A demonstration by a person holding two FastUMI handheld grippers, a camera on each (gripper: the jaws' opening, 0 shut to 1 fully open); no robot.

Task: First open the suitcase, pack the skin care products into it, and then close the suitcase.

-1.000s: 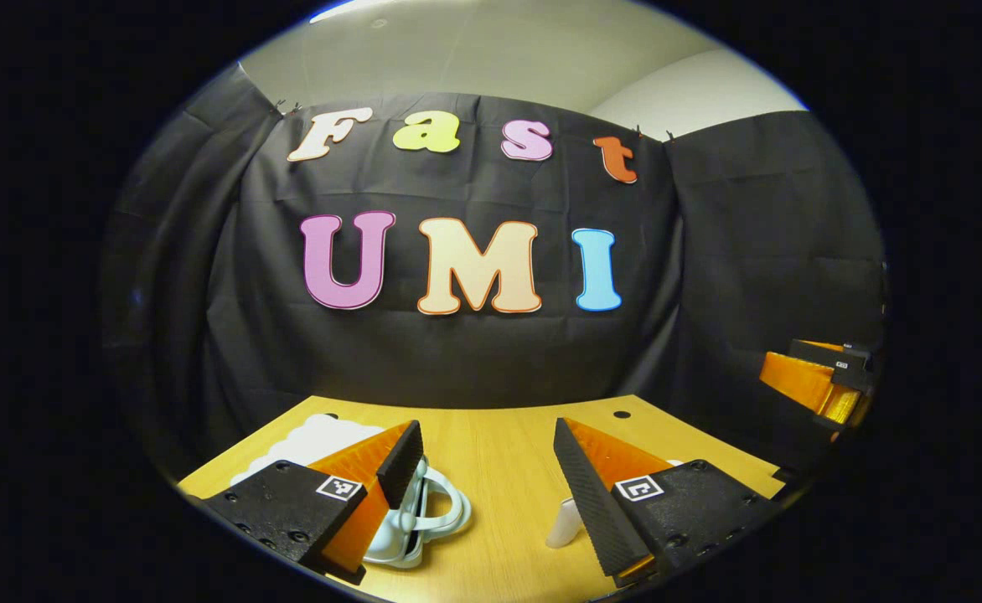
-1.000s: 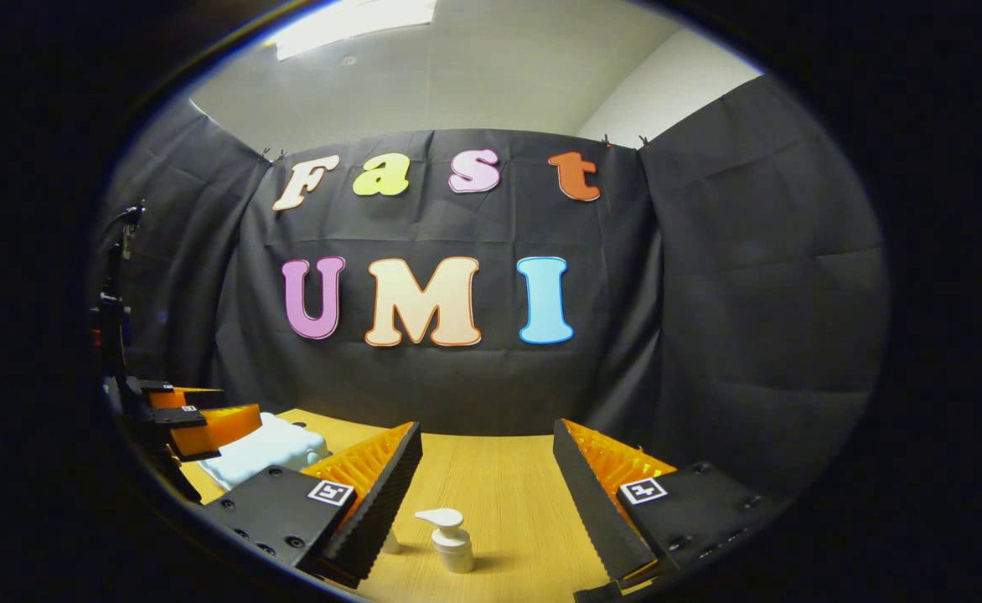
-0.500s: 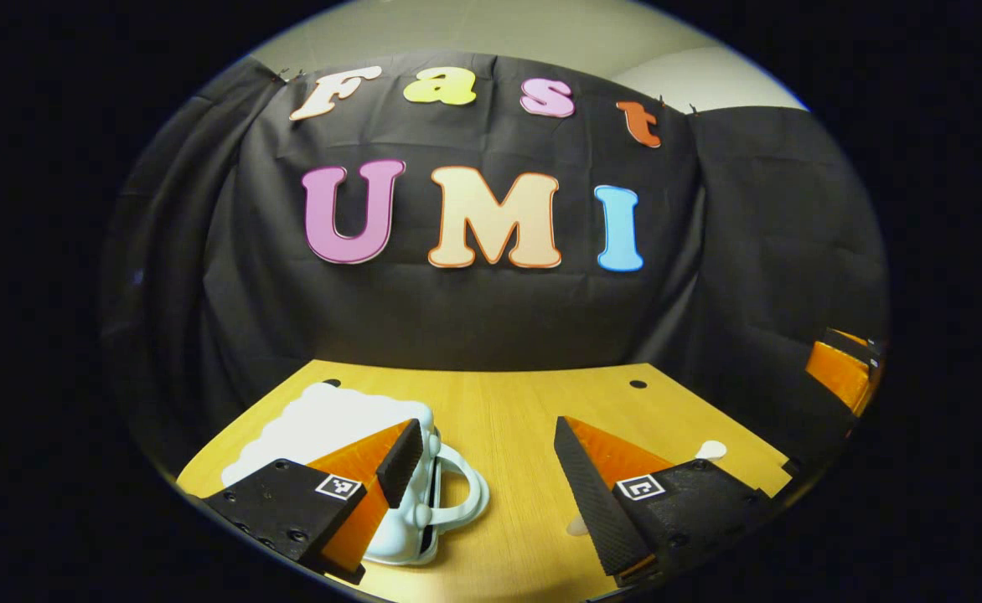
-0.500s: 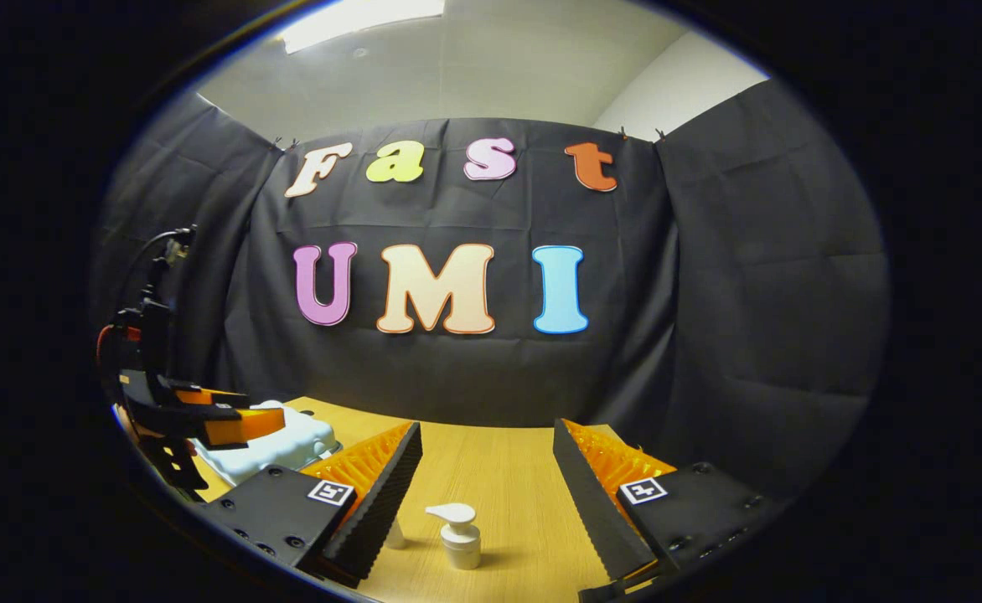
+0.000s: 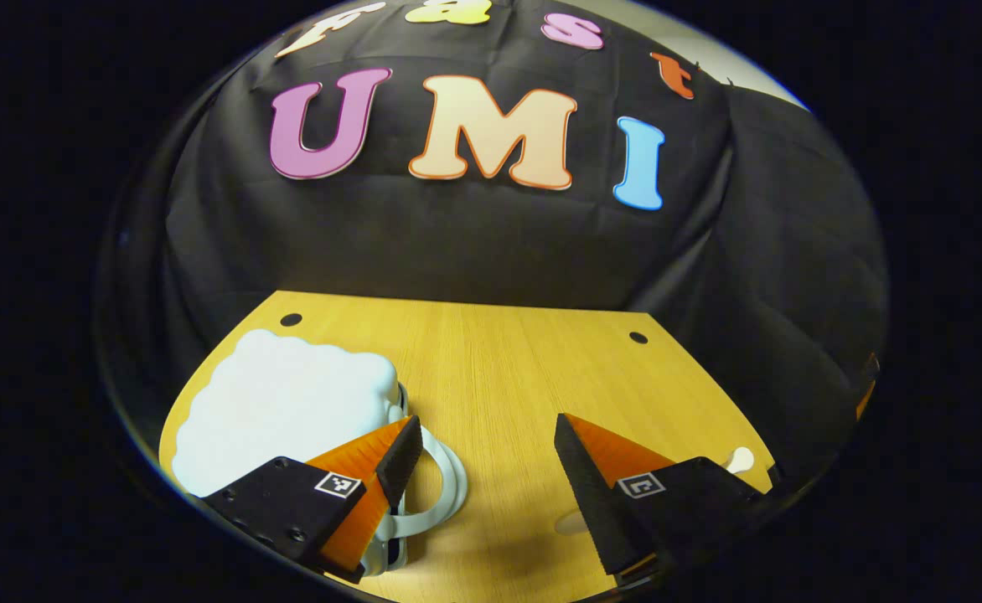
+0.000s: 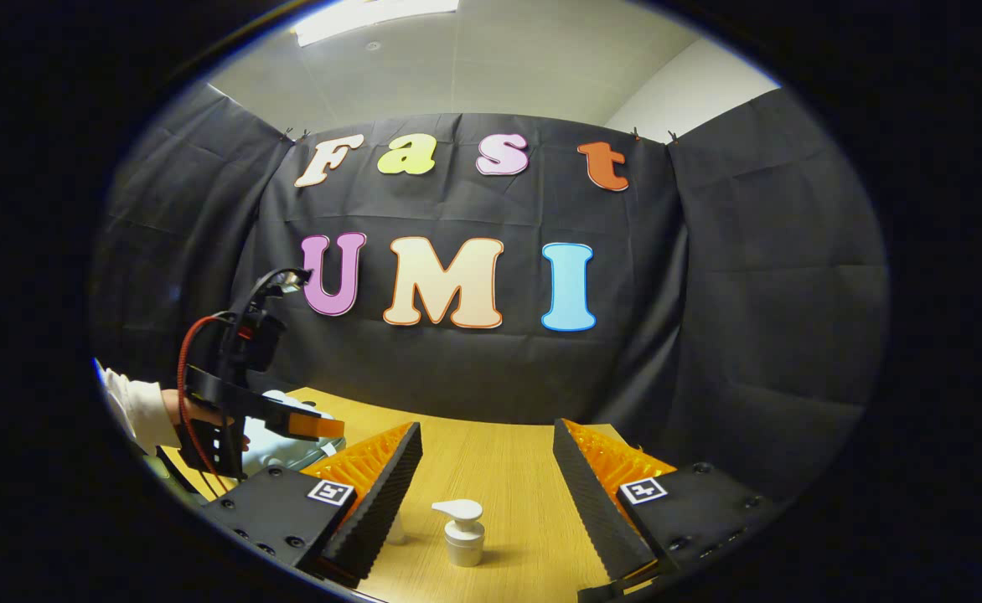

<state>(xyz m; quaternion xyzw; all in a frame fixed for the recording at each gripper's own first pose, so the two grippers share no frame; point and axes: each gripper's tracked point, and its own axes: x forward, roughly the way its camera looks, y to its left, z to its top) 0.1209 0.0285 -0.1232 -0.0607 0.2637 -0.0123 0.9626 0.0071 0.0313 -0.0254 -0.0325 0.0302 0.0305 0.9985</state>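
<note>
Fingers of the left gripper [image 5: 484, 448] stand wide apart just over the wooden table [image 5: 508, 360], one finger hovering at the loop handle [image 5: 441, 486] of the pale, scallop-edged suitcase [image 5: 281, 410], which lies flat and closed; the pose suggests a reach to open the case. The right gripper [image 6: 484, 469] also hangs open, framing a small white pump bottle [image 6: 462, 534] standing upright on the table, apparently waiting its turn. Farther off, the black cloth wall closes the booth.

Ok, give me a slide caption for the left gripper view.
Open left gripper above closed pale-blue cloud-shaped plastic suitcase on wooden table.
</note>
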